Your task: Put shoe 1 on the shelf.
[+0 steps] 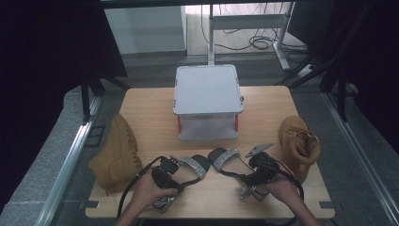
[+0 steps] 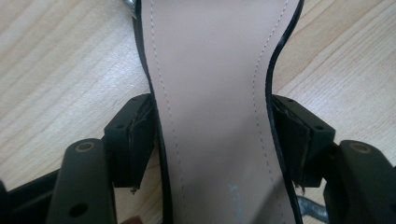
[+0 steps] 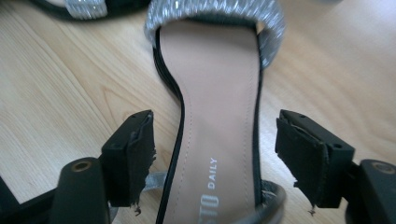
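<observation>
Two black sandals with silver glitter straps lie side by side near the table's front edge. My left gripper point(image 1: 175, 175) point(image 2: 215, 140) is shut on the left sandal point(image 1: 197, 165) point(image 2: 210, 70), with both pads against the edges of its beige insole at the narrow waist. My right gripper point(image 1: 247, 175) point(image 3: 215, 154) stands open around the right sandal point(image 1: 226, 159) point(image 3: 215, 93), with a gap of bare wood between each pad and the sole. That sandal's glitter strap point(image 3: 215, 9) lies ahead of the jaws. The other sandal's strap point(image 3: 86, 7) shows at the top left.
A tan boot point(image 1: 117, 153) lies on its side at the table's left edge and another tan boot point(image 1: 297, 143) stands at the right. A white-topped raised stand point(image 1: 207, 89) sits at the middle back of the wooden table point(image 1: 150, 113). Metal rails run along both sides.
</observation>
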The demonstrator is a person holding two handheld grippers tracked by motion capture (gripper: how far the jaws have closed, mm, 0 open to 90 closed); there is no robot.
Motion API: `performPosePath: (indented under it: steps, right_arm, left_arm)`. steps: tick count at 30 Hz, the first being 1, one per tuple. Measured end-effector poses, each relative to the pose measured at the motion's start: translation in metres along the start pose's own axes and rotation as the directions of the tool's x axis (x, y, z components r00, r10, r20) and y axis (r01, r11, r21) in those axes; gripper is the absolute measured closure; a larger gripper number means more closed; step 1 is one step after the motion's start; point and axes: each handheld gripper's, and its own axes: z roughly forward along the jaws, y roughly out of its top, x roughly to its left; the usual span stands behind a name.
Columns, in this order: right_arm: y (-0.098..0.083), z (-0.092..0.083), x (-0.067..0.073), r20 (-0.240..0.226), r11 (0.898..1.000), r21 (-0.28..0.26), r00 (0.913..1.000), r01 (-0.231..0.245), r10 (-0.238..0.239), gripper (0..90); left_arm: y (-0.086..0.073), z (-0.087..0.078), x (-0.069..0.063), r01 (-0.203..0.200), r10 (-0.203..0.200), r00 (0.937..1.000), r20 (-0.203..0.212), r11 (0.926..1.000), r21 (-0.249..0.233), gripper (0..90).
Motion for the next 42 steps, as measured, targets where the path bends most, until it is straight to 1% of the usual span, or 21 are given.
performPosePath:
  steps: [2,4,5,8,11,12,13,15,17,18,22,25,27,29,30,32,34,36,39,40,42]
  right_arm:
    - [0.004,0.009,-0.002,-0.002,0.998,0.068,1.0000,-0.003,0.003,25.8]
    - [0.008,0.018,-0.004,0.015,0.993,0.118,0.9998,-0.011,0.009,25.0]
    - [0.009,0.021,-0.005,0.016,0.991,0.136,0.9998,-0.016,0.014,24.9]
    - [0.011,0.030,-0.007,0.018,0.983,0.184,0.9997,-0.021,0.018,25.7]
    - [0.013,0.034,-0.006,0.014,0.977,0.212,0.9996,-0.025,0.023,29.5]
    - [0.014,0.035,-0.006,0.009,0.975,0.222,0.9998,-0.018,0.017,30.5]
    - [0.015,0.037,-0.004,0.014,0.971,0.237,0.9997,-0.022,0.019,31.7]
    - [0.017,0.040,-0.002,0.020,0.965,0.261,0.9998,-0.009,0.004,34.6]
    - [0.018,0.044,0.001,0.018,0.957,0.291,0.9998,-0.006,0.001,37.4]
    - [0.018,0.044,0.001,0.027,0.953,0.303,0.9996,-0.002,-0.007,38.2]
    - [0.018,0.043,-0.001,0.015,0.951,0.307,0.9998,-0.020,0.016,40.3]
    - [0.018,0.042,-0.003,0.013,0.953,0.303,0.9995,-0.033,0.030,41.1]
    - [0.016,0.041,-0.006,0.006,0.957,0.286,0.9988,-0.049,0.049,41.8]
    - [0.015,0.039,-0.010,-0.021,0.963,0.259,0.9959,-0.080,0.088,42.0]
    - [0.014,0.038,-0.012,-0.031,0.965,0.245,0.9939,-0.095,0.106,42.0]
    - [0.014,0.036,-0.014,-0.039,0.966,0.231,0.9913,-0.113,0.126,42.1]
    - [0.014,0.034,-0.016,-0.050,0.966,0.224,0.9885,-0.128,0.143,42.1]
    - [0.014,0.032,-0.017,-0.051,0.965,0.218,0.9857,-0.146,0.160,42.1]
    - [0.013,0.029,-0.019,-0.065,0.965,0.196,0.9792,-0.176,0.192,42.1]
    - [0.013,0.027,-0.020,-0.070,0.965,0.187,0.9776,-0.183,0.199,42.1]
    - [0.013,0.024,-0.023,-0.086,0.964,0.170,0.9718,-0.203,0.219,42.2]
  left_arm:
    - [0.001,0.000,-0.001,0.002,-0.002,1.0000,-0.003,1.0000,0.009,36.4]
    - [0.001,0.000,-0.002,0.010,-0.009,0.9999,-0.012,0.9999,0.010,38.1]
    - [0.001,0.000,-0.002,0.010,-0.010,0.9998,-0.016,0.9999,0.009,38.4]
    - [0.000,0.000,-0.004,0.027,-0.028,0.9993,-0.025,0.9996,-0.004,39.4]
    - [-0.002,0.000,-0.005,0.039,-0.040,0.9988,-0.030,0.9990,-0.022,40.1]
    - [-0.002,0.000,-0.005,0.045,-0.046,0.9984,-0.033,0.9986,-0.029,40.2]
    - [-0.003,0.000,-0.006,0.049,-0.050,0.9982,-0.033,0.9983,-0.034,40.4]
    - [-0.004,0.000,-0.006,0.054,-0.055,0.9978,-0.037,0.9977,-0.040,40.6]
    - [-0.004,0.001,-0.007,0.056,-0.058,0.9973,-0.045,0.9974,-0.044,40.8]
    - [-0.004,0.001,-0.007,0.056,-0.058,0.9972,-0.047,0.9974,-0.045,40.9]
    - [-0.005,0.001,-0.008,0.054,-0.057,0.9969,-0.054,0.9972,-0.051,41.2]
    - [-0.007,0.000,-0.006,0.059,-0.062,0.9972,-0.042,0.9957,-0.071,41.6]
    - [-0.010,0.000,-0.005,0.063,-0.066,0.9973,-0.032,0.9938,-0.091,41.8]
    - [-0.012,-0.001,-0.004,0.070,-0.073,0.9968,-0.032,0.9918,-0.107,41.8]
    - [-0.012,-0.002,-0.003,0.069,-0.072,0.9971,-0.024,0.9917,-0.109,41.8]
    - [-0.012,-0.005,0.000,0.076,-0.076,0.9971,0.000,0.9902,-0.117,42.0]
    - [-0.012,-0.010,0.003,0.079,-0.077,0.9968,0.023,0.9887,-0.127,42.1]
    - [-0.011,-0.013,0.006,0.088,-0.084,0.9958,0.038,0.9868,-0.136,42.4]
    - [-0.011,-0.019,0.012,0.108,-0.100,0.9928,0.066,0.9830,-0.148,42.4]
    - [-0.010,-0.021,0.015,0.108,-0.098,0.9926,0.072,0.9824,-0.152,42.5]
    - [-0.010,-0.023,0.017,0.120,-0.108,0.9906,0.083,0.9799,-0.159,42.5]
